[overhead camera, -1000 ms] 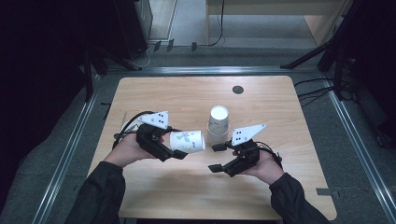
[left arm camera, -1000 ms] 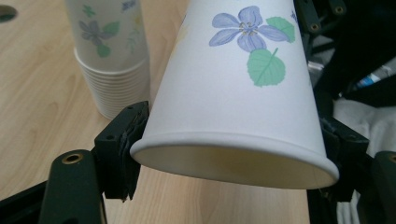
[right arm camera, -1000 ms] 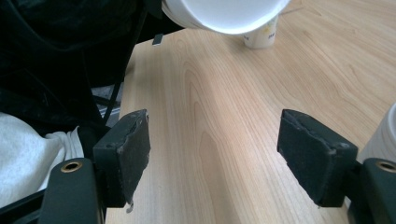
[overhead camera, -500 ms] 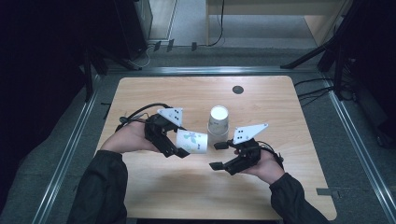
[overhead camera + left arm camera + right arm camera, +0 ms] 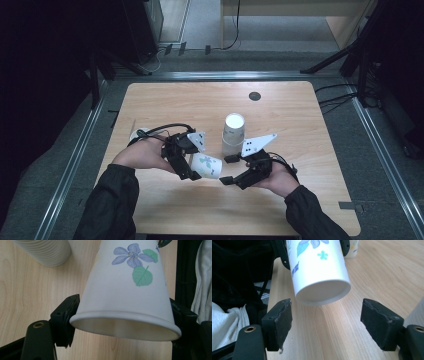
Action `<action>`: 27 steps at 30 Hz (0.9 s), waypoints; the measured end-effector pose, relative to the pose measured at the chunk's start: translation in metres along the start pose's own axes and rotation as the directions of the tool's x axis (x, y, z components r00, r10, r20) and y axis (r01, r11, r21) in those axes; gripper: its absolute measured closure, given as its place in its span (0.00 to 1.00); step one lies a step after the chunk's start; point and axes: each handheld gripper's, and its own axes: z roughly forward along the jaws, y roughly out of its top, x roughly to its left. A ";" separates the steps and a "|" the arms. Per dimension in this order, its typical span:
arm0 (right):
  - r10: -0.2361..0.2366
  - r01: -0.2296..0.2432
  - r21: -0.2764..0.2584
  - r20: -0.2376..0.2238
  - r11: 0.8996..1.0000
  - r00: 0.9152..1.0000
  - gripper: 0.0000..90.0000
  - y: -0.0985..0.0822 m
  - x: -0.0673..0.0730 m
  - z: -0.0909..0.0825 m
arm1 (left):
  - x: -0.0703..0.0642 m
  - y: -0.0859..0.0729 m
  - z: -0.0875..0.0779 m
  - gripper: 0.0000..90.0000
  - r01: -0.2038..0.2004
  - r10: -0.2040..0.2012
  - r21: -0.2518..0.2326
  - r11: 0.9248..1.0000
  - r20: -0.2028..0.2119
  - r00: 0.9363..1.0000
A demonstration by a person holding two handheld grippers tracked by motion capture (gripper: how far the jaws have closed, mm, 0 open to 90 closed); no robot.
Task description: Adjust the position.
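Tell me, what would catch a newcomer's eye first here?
Probably the flowered paper cup, held on its side above the near middle of the wooden table, clamped near its rim by the left gripper. The right gripper faces the cup's base with jaws open, not touching it. Just behind stands a tall stack of white cups.

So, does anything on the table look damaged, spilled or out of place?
Nothing stands out. The flowered cup lies sideways because the left tool holds it near the rim; the cup stack stands upright, and no spill shows.
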 end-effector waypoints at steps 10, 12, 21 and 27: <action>-0.036 0.037 0.015 -0.028 0.999 0.999 0.28 0.003 0.002 0.018 | -0.002 0.008 0.014 0.26 0.006 -0.007 0.096 0.995 0.012 1.000; -0.051 0.051 0.014 -0.034 0.999 0.998 0.28 0.004 0.004 0.021 | -0.003 0.009 0.016 0.26 0.001 -0.002 0.110 0.994 0.010 1.000; -0.077 0.078 0.051 -0.029 0.996 0.997 0.28 0.003 0.005 0.034 | -0.007 0.012 0.023 0.26 -0.031 0.032 0.139 0.990 -0.006 0.999; -0.083 0.084 0.057 -0.033 0.995 0.996 0.32 0.003 0.006 0.039 | -0.006 0.013 0.024 0.26 -0.034 0.034 0.138 0.990 0.001 0.999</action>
